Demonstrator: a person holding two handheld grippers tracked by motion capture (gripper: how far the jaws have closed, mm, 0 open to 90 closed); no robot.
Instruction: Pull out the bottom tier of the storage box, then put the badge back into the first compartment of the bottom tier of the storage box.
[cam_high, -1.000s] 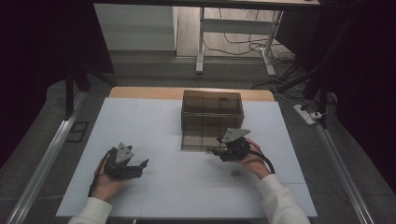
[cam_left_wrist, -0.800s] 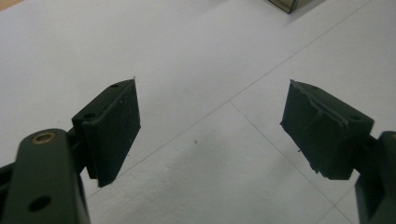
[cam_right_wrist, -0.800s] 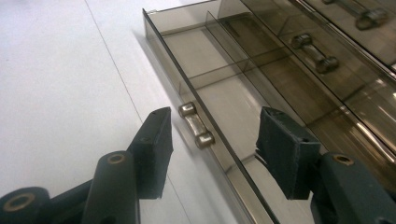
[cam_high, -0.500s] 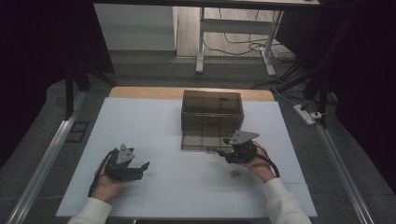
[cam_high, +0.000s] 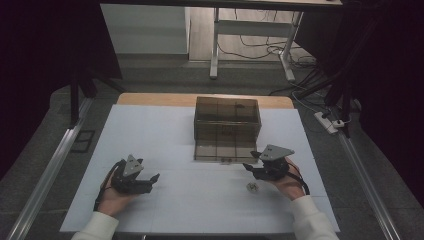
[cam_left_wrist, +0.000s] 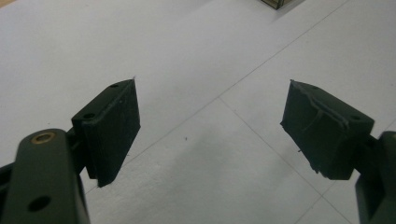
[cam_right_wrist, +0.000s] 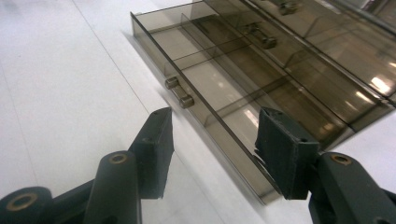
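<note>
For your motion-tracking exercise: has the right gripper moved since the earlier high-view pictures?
Yes. In the high view the right gripper has drawn back toward the person and slightly rightward, away from the smoky drawer box, whose bottom drawer stands pulled out.

A fixed high view looks forward and down over the whole table (cam_high: 200, 200), both hands entering from below. The left gripper view skims low and close over bare tabletop, a box (cam_left_wrist: 280, 3) corner at its top edge. The right gripper view sits close before the box's open drawer (cam_right_wrist: 219, 107), which the high view shares.
</note>
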